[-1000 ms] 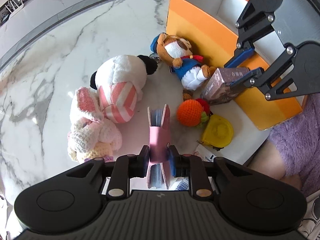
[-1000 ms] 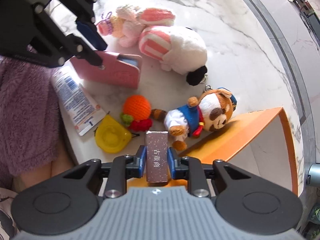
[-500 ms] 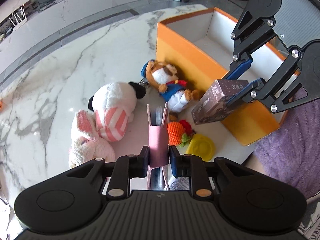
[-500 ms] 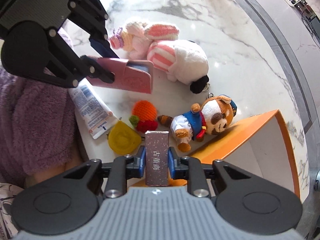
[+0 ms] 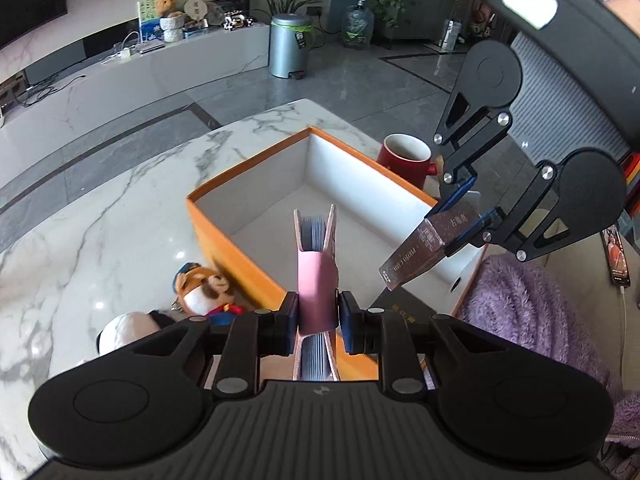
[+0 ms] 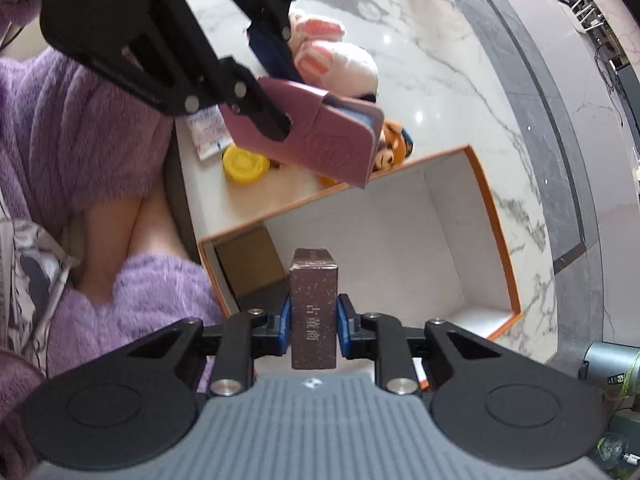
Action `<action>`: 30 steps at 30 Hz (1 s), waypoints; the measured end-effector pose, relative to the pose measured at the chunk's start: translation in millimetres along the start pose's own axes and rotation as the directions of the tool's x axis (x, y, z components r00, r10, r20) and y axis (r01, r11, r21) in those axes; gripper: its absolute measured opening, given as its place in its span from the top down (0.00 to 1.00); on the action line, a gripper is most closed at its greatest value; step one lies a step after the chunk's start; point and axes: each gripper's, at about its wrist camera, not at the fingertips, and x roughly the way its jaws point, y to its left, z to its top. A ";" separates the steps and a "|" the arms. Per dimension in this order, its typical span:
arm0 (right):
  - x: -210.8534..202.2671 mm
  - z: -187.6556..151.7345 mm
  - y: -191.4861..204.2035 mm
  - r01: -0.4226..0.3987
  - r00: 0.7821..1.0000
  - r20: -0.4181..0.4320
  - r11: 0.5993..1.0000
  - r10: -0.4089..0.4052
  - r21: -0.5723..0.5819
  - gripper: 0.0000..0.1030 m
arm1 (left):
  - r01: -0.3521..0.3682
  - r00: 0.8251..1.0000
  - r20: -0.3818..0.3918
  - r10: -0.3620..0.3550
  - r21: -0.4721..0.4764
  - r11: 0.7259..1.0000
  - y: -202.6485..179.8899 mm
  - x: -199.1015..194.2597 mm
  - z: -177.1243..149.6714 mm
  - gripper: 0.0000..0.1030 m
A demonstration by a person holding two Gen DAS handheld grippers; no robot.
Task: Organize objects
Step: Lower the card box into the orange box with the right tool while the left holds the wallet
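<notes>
My left gripper (image 5: 318, 316) is shut on a pink card wallet (image 5: 316, 276) and holds it in the air over the near wall of the orange box (image 5: 224, 236). My right gripper (image 6: 314, 326) is shut on a dark brown speckled carton (image 6: 314, 304) and holds it above the box's white inside (image 6: 384, 240). In the left wrist view the carton (image 5: 428, 248) hangs over the box's right side. In the right wrist view the wallet (image 6: 320, 144) hangs over the box's rim. A flat brown box (image 6: 250, 264) lies in one corner inside.
On the marble table (image 5: 100, 216) lie a dog plush (image 5: 204, 288), a panda plush (image 6: 340, 68), a pink rabbit plush (image 6: 316, 26), a yellow round lid (image 6: 244, 164) and a white tube (image 6: 208, 136). A red mug (image 5: 408, 158) stands behind the box. A phone (image 5: 618, 254) lies at the right.
Both grippers have risen and moved from over the toys to above the orange box, each keeping its object. The left wrist view has tilted up toward the room.
</notes>
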 end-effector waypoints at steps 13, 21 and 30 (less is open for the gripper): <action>106.0 -45.8 -24.9 -0.219 0.954 -0.238 0.967 0.184 -0.129 0.77 | 0.092 0.990 -0.109 -0.088 0.029 0.995 -20.2 92.7 20.5 0.76; 141.0 -42.6 -41.5 -0.384 0.906 -0.252 0.910 0.340 -0.155 0.77 | 0.116 0.981 -0.159 -0.114 0.005 0.993 -10.9 122.5 23.7 0.76; 141.9 -58.3 -43.3 -0.270 0.955 -0.184 0.941 0.233 -0.205 0.67 | 0.118 0.973 -0.200 -0.117 -0.008 0.993 -6.0 142.6 26.0 0.76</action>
